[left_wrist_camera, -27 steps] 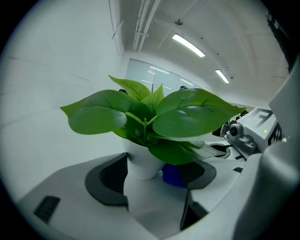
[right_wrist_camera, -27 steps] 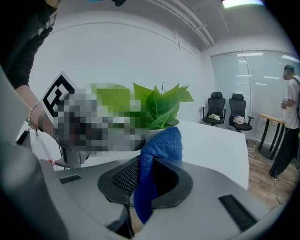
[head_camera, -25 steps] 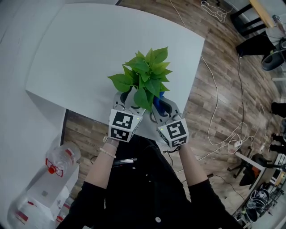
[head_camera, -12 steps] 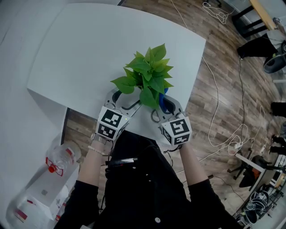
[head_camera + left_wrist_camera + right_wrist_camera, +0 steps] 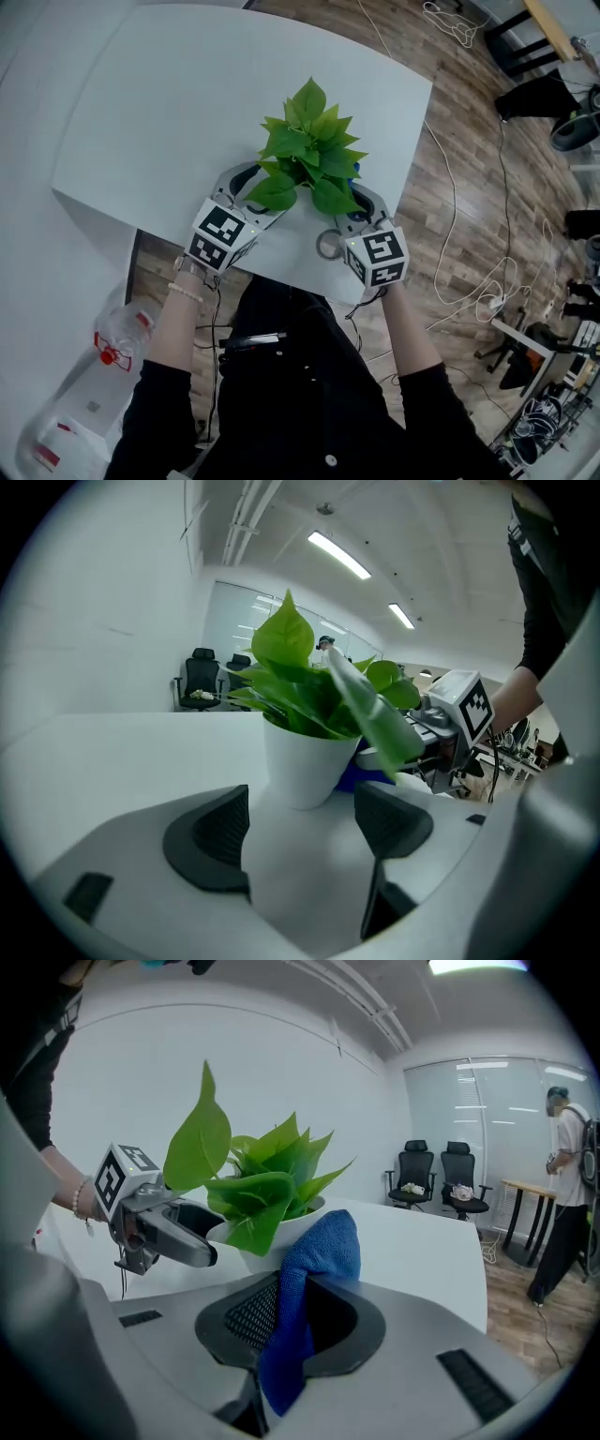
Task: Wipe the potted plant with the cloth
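Observation:
The potted plant (image 5: 309, 150) stands near the front edge of the white table (image 5: 187, 103), its green leaves hiding most of the white pot (image 5: 305, 761). My left gripper (image 5: 246, 185) is at the pot's left side, open and empty, with the pot just ahead of its pads (image 5: 211, 832). On the pot's right side my right gripper (image 5: 359, 199) is shut on a blue cloth (image 5: 314, 1279). The cloth sticks up between the pads, close to the pot's rim and the lower leaves (image 5: 262, 1190).
The table's front edge (image 5: 281, 272) is right under my hands. Large water bottles (image 5: 122, 337) stand on the floor at lower left. Cables (image 5: 469, 272) lie across the wooden floor to the right. Office chairs (image 5: 436, 1176) and a person (image 5: 562, 1194) are far behind.
Both grippers have spread apart. The left one has swung out to the pot's left side; the right one has shifted slightly right with the cloth.

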